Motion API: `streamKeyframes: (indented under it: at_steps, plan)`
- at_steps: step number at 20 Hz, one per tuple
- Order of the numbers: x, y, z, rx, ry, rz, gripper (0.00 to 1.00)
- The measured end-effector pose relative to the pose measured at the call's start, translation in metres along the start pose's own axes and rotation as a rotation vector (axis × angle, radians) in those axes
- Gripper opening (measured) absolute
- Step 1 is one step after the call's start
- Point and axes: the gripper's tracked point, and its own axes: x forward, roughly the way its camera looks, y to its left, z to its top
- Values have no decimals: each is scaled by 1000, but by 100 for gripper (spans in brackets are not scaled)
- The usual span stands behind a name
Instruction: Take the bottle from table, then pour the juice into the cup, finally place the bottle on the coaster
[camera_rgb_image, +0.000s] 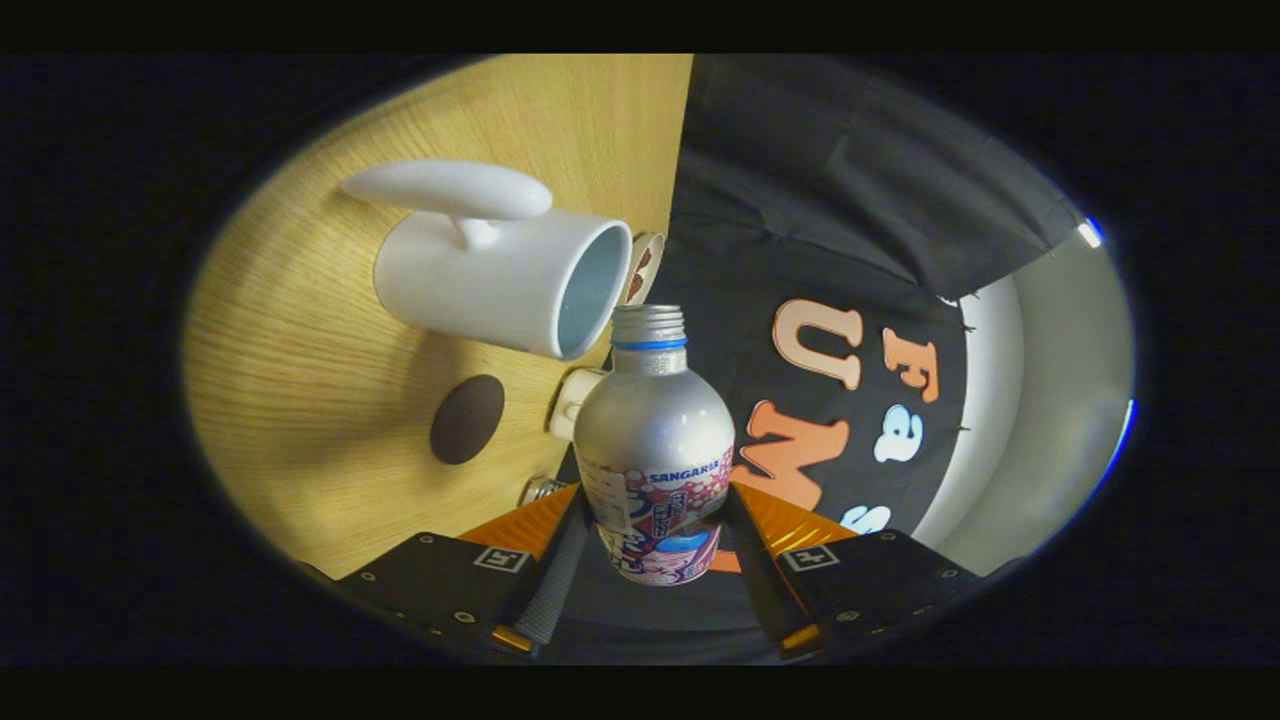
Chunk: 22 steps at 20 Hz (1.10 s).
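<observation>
A silver bottle (652, 425) with a pink and blue label sits between my fingers, and my gripper (655, 515) is shut on its lower body. The view is rolled sideways, so the wooden table (300, 400) stands like a wall beside the bottle. The bottle's threaded neck has no cap and points at the rim of the white cup (500, 275), just beyond the fingers. The cup's open mouth faces the bottle neck, and its handle sticks out on the far side. A dark round coaster (467, 419) lies on the table beside the cup, close to the bottle's shoulder.
A small white object (575, 402) rests on the table right behind the bottle, and a metallic round piece (543, 489) lies near my finger. A small brown-and-white item (642, 268) peeks out behind the cup. The booth's black cloth wall hangs past the table edge.
</observation>
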Motion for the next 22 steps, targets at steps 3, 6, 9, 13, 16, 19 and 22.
streamKeyframes:
  at_steps: [3,6,9,13,16,19,22]
  plan:
    - [-3,7,4,133,1,40,76]
    - [-2,13,4,283,5,90,76]
    - [-3,9,9,464,3,107,77]
    - [-4,-7,16,699,-14,120,77]
    - [-2,-15,15,841,-18,137,77]
    - [-1,-19,11,973,-11,131,77]
    - [4,-21,3,1118,-4,152,77]
